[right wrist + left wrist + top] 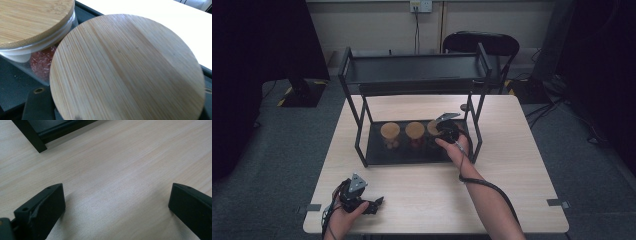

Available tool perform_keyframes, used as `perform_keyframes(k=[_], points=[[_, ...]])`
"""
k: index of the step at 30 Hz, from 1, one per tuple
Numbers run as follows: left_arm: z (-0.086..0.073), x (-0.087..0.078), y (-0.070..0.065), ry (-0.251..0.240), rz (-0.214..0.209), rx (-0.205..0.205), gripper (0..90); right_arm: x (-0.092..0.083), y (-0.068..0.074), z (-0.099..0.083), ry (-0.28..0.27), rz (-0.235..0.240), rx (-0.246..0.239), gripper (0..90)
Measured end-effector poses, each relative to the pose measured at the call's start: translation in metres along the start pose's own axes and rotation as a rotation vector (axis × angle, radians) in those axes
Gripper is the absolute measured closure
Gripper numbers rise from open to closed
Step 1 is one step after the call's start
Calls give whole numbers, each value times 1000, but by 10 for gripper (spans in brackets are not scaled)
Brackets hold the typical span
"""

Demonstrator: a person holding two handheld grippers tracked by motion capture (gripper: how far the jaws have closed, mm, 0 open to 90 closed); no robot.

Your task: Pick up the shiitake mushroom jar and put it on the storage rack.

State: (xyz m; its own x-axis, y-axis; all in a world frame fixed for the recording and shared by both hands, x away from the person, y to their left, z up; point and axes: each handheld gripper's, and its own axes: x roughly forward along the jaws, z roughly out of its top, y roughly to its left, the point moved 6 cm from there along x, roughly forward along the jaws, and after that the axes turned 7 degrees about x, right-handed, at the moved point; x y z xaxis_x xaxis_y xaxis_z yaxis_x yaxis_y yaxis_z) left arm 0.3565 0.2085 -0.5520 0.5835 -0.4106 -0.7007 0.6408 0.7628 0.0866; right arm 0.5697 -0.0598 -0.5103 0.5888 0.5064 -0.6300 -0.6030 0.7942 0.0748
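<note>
Round bamboo lid [127,72] at centre, close to the lens, grain running from 11 toward 5 o'clock. Second bamboo lid [32,18] at 10 o'clock, seated on a glass jar [30,53] with a pale rim beneath it. Red contents [42,62] visible through the glass at 9 o'clock. Dark shelf tray [12,85] under both, from 8 o'clock across to 4 o'clock. Pale counter [155,17] beyond, at 1 o'clock. Black part of the tongs at 7 o'clock, with a brass-coloured screw hole [38,90]; spread of the tongs hidden by the near lid.
</note>
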Motion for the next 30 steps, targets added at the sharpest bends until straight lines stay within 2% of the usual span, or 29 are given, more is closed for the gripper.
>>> perform_keyframes(k=[30], points=[[0,0,0,0,-1,0,4,5,-3,2,-35,-27,15,256]])
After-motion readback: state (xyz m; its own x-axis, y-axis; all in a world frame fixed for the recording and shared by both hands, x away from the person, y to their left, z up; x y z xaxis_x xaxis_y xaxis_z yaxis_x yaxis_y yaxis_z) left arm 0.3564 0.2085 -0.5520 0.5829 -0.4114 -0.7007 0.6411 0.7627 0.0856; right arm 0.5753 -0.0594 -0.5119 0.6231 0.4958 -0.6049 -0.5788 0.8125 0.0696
